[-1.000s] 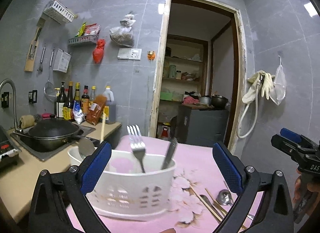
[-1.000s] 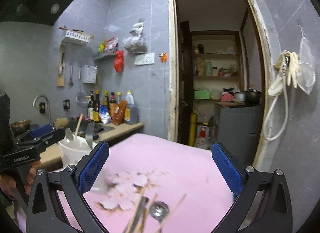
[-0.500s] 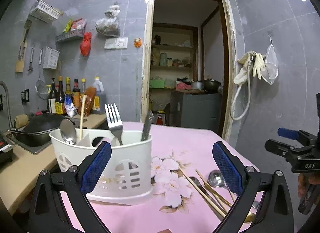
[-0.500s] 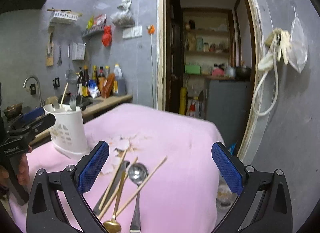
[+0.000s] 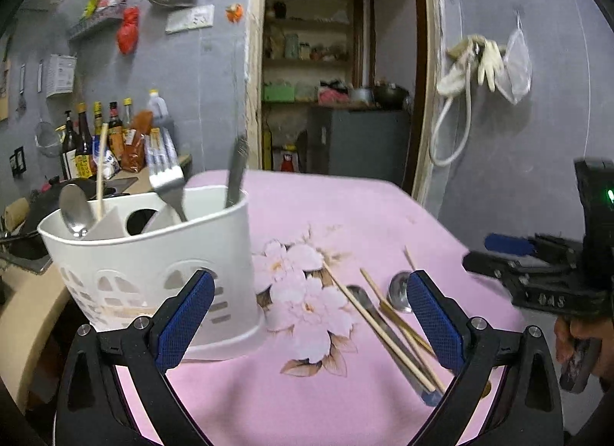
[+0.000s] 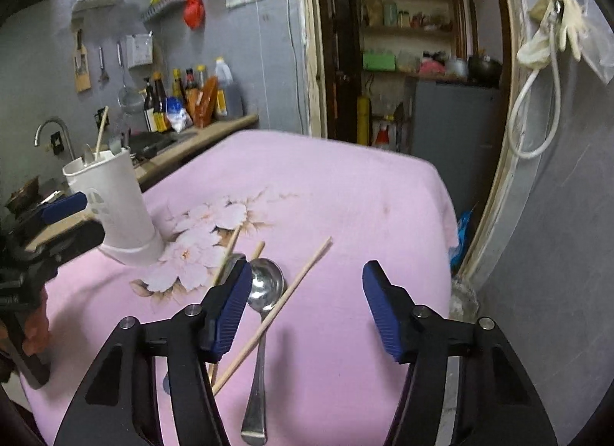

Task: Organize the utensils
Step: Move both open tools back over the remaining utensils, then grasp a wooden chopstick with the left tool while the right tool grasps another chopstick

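A white utensil caddy (image 5: pixel 153 258) stands on the pink floral tablecloth (image 5: pixel 291 400); it holds a spoon (image 5: pixel 75 212), a fork (image 5: pixel 169 185), a chopstick (image 5: pixel 100 170) and a dark handle (image 5: pixel 235 173). Loose chopsticks (image 5: pixel 378 325) and spoons (image 5: pixel 399 288) lie to its right. My left gripper (image 5: pixel 311 327) is open and empty, just in front of the caddy. My right gripper (image 6: pixel 307 311) is open and empty, low over a steel spoon (image 6: pixel 264 292) and a chopstick (image 6: pixel 284 300). The caddy (image 6: pixel 115 208) stands at the left in the right wrist view.
A counter with bottles (image 5: pixel 111 143) and a sink lies left of the table. An open doorway (image 5: pixel 337 74) is behind the table. The wall (image 5: pixel 518 120) with a hanging hose and gloves is to the right.
Both grippers have dropped lower and closer to the table. The right gripper has moved in over the loose spoon and chopsticks. The left gripper has shifted right of the caddy.
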`<state>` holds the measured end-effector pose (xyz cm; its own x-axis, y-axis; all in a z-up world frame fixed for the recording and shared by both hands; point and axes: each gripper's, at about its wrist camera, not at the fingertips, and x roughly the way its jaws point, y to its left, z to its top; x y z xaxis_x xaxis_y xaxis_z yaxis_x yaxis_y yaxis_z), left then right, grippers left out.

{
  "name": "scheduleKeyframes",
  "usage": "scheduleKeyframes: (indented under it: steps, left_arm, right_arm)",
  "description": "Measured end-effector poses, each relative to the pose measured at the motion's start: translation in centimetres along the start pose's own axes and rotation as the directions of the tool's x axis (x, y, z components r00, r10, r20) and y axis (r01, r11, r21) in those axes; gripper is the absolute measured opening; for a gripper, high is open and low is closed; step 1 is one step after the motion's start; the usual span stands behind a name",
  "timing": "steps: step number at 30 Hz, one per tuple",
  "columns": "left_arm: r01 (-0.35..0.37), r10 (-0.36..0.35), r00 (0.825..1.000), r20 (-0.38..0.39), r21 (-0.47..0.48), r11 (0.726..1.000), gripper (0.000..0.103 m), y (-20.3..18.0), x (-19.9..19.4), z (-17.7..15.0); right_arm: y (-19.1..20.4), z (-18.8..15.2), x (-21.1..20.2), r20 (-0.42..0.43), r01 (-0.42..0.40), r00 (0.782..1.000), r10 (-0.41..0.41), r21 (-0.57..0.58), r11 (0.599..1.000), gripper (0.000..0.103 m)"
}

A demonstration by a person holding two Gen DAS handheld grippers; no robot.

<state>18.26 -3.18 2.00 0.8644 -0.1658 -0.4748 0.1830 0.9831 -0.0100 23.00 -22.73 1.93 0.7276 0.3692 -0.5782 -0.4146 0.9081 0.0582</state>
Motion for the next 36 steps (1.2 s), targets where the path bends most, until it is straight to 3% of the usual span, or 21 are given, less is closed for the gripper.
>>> scheduleKeyframes:
  steps: [3, 5, 9, 11, 21, 27, 36]
  left_arm:
    - [0.014, -0.013, 0.997, -0.076, 0.012, 1.0, 0.087, -0.5, 1.7, -0.1]
    - [0.028, -0.027, 0.99, -0.141, 0.006, 1.0, 0.077, -0.6, 3.0, -0.2]
    - [0.076, -0.085, 0.958, -0.275, -0.045, 0.996, 0.05, -0.5, 5.9, -0.6]
    - [0.092, -0.108, 0.943, -0.316, -0.066, 0.994, 0.045, -0.6, 7.0, -0.9]
    - [0.095, -0.123, 0.908, -0.401, -0.088, 0.992, 0.021, -0.8, 10.7, 0.6]
    - [0.097, -0.149, 0.88, -0.45, -0.138, 0.986, 0.015, 0.0, 13.5, 1.2]
    - [0.088, -0.168, 0.876, -0.452, -0.193, 0.977, 0.015, 0.8, 15.4, 2.0]
  right_arm:
    - [-1.0, 0.4, 1.5, -0.05, -0.023, 0.998, 0.025, 0.033, 0.999, 0.049]
    - [-1.5, 0.6, 2.4, -0.081, -0.034, 0.996, 0.038, 0.051, 0.998, 0.046]
    - [-2.0, 1.2, 4.1, -0.136, -0.037, 0.99, 0.044, 0.059, 0.998, 0.035]
    - [-2.0, 1.4, 4.8, -0.153, -0.036, 0.987, 0.046, 0.065, 0.997, 0.034]
    - [-2.6, 1.6, 7.7, -0.23, -0.076, 0.968, 0.097, 0.101, 0.992, 0.026]
    - [-3.4, 1.9, 8.9, -0.264, -0.104, 0.955, 0.137, 0.135, 0.985, 0.024]
    - [-3.6, 2.4, 10.7, -0.297, -0.142, 0.937, 0.185, 0.16, 0.977, 0.024]
